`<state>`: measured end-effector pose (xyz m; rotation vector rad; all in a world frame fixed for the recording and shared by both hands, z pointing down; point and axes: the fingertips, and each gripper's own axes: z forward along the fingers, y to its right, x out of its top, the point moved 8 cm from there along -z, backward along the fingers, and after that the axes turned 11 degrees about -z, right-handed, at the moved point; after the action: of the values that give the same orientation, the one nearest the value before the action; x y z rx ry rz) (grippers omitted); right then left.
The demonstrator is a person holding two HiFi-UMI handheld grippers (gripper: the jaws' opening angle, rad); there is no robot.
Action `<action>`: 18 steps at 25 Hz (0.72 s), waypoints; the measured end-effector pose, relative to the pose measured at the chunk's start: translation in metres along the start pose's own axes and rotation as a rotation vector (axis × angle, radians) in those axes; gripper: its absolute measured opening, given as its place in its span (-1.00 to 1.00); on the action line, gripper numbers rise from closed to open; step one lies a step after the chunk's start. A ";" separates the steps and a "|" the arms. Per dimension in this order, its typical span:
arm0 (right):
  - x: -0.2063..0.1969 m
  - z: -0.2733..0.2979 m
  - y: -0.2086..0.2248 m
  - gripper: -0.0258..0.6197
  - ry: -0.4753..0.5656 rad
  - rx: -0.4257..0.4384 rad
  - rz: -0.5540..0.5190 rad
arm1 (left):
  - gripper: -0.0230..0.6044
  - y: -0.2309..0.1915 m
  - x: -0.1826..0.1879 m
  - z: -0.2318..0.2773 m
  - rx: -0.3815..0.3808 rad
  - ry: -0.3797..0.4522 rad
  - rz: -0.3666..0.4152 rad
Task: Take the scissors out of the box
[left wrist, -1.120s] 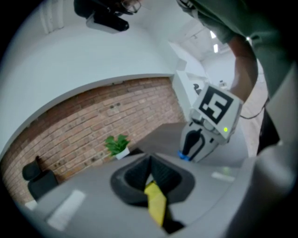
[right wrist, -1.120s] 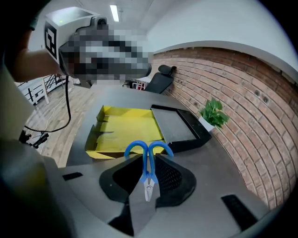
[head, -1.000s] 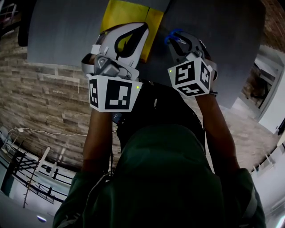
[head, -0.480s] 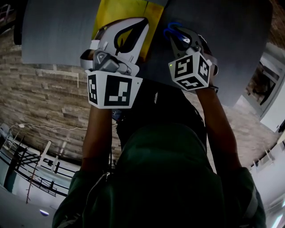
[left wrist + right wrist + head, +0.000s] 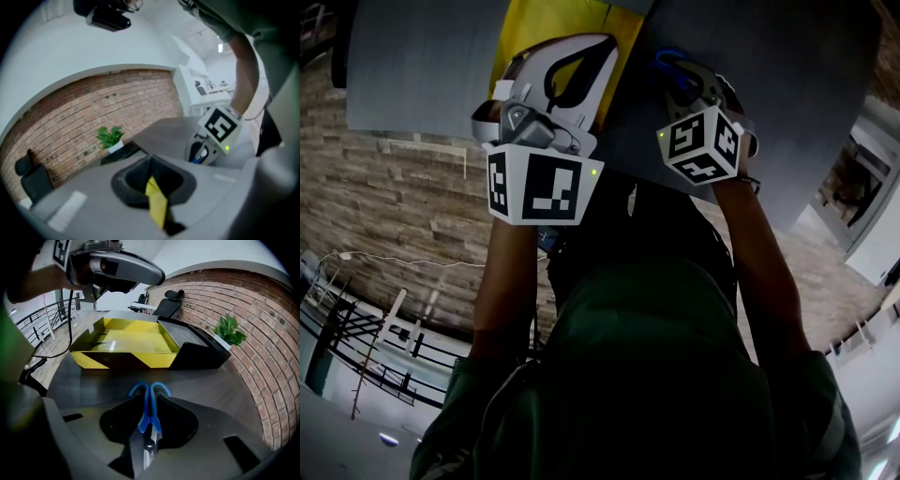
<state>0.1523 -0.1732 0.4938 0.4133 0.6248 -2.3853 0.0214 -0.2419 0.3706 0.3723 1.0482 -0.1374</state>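
Observation:
My right gripper (image 5: 149, 430) is shut on the scissors (image 5: 150, 404), gripping them near the pivot. Their blue handles point away from me over the grey table (image 5: 225, 390), outside the box. The yellow box (image 5: 126, 345) with black stripes stands open just beyond them. My left gripper (image 5: 117, 268) is at the box's far left wall. In the left gripper view a yellow flap of the box (image 5: 157, 204) is pinched between its jaws. In the head view both grippers reach over the table, the left gripper (image 5: 595, 52) at the yellow box (image 5: 534, 23) and the right gripper (image 5: 675, 75) with the scissors (image 5: 667, 64).
A black section (image 5: 197, 352) adjoins the box on its right. A potted plant (image 5: 228, 331) stands by the brick wall (image 5: 262, 324) behind the table. An office chair (image 5: 168, 301) is beyond the box. A cable (image 5: 61, 324) hangs from the left gripper. The table's near edge (image 5: 422, 122) lies close to my body.
Both grippers have sunk slightly toward the table, the right one carrying the scissors. Both grips look unchanged.

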 end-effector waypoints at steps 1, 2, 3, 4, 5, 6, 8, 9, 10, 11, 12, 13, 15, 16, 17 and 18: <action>-0.001 0.000 -0.001 -0.66 0.000 0.003 -0.003 | -0.93 0.000 0.001 0.000 0.001 -0.001 0.001; -0.001 0.000 -0.001 -0.66 0.000 0.005 -0.007 | -0.93 0.000 0.003 -0.001 0.003 -0.001 0.003; -0.001 0.001 -0.001 -0.66 -0.001 0.006 -0.012 | -0.93 -0.001 0.004 -0.001 0.006 -0.001 0.004; -0.001 0.001 -0.001 -0.66 -0.003 0.008 -0.017 | -0.93 -0.002 0.005 -0.002 0.009 -0.001 0.005; 0.000 0.002 0.000 -0.65 -0.005 0.011 -0.022 | -0.93 -0.004 0.007 -0.003 0.012 -0.001 0.006; 0.001 0.003 0.001 -0.64 -0.006 0.015 -0.025 | -0.93 -0.005 0.008 -0.004 0.016 -0.001 0.007; 0.002 0.004 0.003 -0.57 -0.004 0.019 -0.022 | -0.93 -0.008 0.010 -0.007 0.023 0.000 0.011; 0.002 0.003 0.003 -0.56 -0.002 0.018 -0.019 | -0.93 -0.009 0.011 -0.010 0.026 0.001 0.014; 0.003 0.001 0.004 -0.54 0.001 0.015 -0.016 | -0.93 -0.009 0.012 -0.013 0.030 0.002 0.018; 0.004 -0.002 0.004 -0.54 0.003 0.011 -0.017 | -0.93 -0.009 0.013 -0.016 0.035 0.003 0.021; 0.005 -0.006 0.005 -0.54 0.006 0.006 -0.020 | -0.93 -0.009 0.015 -0.020 0.041 0.005 0.023; 0.007 -0.010 0.005 -0.54 0.010 0.000 -0.025 | -0.93 -0.010 0.017 -0.025 0.046 0.008 0.026; 0.013 -0.021 0.006 -0.54 0.027 -0.015 -0.036 | -0.93 -0.010 0.023 -0.033 0.056 0.016 0.033; 0.017 -0.027 0.007 -0.55 0.042 -0.028 -0.044 | -0.93 -0.011 0.027 -0.037 0.061 0.021 0.037; 0.022 -0.035 0.009 -0.56 0.063 -0.046 -0.055 | -0.93 -0.011 0.030 -0.042 0.066 0.026 0.042; 0.028 -0.044 0.011 -0.65 0.090 -0.071 -0.069 | -0.93 -0.011 0.033 -0.046 0.071 0.030 0.048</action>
<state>0.1445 -0.1712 0.4414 0.4772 0.7737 -2.4119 -0.0031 -0.2333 0.3189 0.4646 1.0651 -0.1264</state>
